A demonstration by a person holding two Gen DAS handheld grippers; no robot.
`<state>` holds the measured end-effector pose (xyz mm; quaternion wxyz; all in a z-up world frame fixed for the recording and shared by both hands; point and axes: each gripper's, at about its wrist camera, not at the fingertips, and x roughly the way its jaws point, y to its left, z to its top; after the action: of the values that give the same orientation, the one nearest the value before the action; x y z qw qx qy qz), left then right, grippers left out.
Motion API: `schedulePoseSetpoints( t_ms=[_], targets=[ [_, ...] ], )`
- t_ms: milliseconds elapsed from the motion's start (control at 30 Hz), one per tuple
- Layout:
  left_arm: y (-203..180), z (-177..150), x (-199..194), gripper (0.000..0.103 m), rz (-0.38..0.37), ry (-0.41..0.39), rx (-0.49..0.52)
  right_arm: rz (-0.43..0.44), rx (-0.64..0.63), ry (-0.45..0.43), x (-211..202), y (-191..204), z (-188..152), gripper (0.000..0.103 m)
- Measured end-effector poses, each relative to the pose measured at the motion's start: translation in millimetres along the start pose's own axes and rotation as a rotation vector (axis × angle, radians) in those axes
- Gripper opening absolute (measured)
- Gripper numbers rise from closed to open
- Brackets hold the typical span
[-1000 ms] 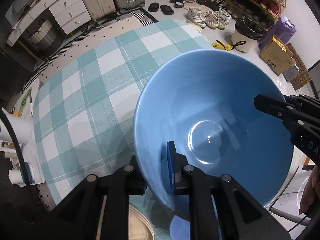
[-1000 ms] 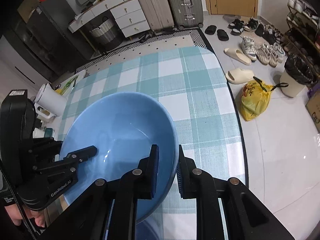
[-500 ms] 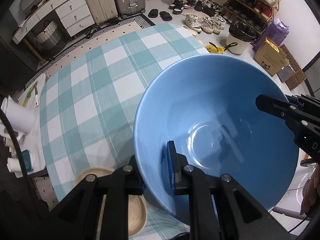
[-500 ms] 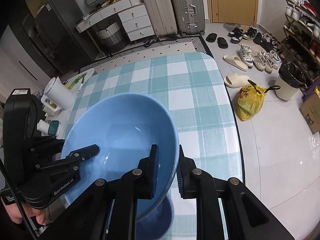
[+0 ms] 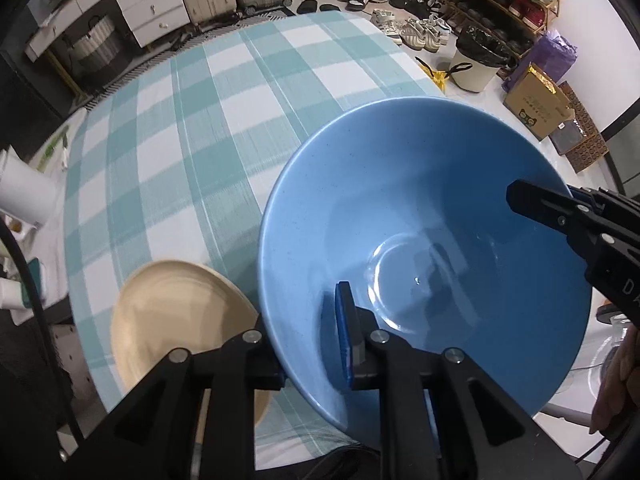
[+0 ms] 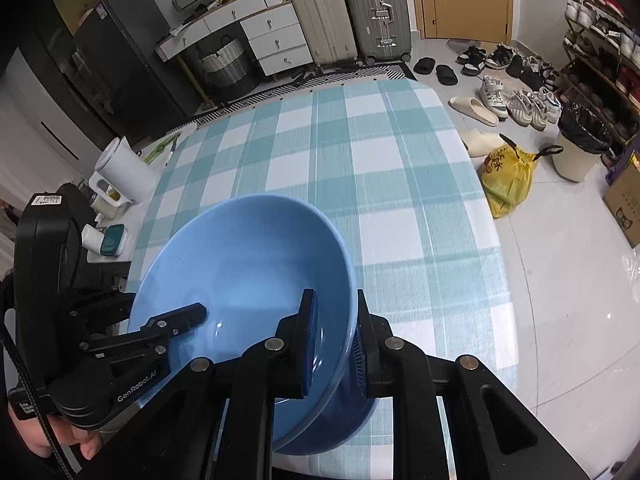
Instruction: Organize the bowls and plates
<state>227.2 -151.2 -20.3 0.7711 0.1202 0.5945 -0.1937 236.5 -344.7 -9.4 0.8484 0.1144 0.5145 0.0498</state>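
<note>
A checked teal-and-white counter [image 6: 400, 184] in a cluttered room, with a blue bowl [image 5: 420, 240] carried above it.

Both claws pinch opposite sides of the bowl's rim: the left claw [image 5: 310, 344] on one edge, the right claw [image 6: 334, 340] on the other. The bowl hangs over the counter's near edge, clear of the cloth. A beige plate [image 5: 176, 320] lies just beside and below it, on the left claw's side, so setting the bowl there looks like a short sideways shift led by the left hand.

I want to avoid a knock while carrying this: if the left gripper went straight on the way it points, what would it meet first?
The left gripper is clamped on the wall of the large glossy blue bowl. Straight ahead and down lies the teal-and-white checked tablecloth, likely beside the round beige plate; depth is unclear.
</note>
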Motion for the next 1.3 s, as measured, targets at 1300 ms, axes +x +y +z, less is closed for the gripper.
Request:
schedulePoseSetpoints(
  t_ms=[1300],
  targets=[
    [-4.0,-84.8,39.0,0.035,0.019,-0.337,-0.114,-0.018,-0.051,-0.184,21.1,2.5,-85.7,0.020]
  ],
)
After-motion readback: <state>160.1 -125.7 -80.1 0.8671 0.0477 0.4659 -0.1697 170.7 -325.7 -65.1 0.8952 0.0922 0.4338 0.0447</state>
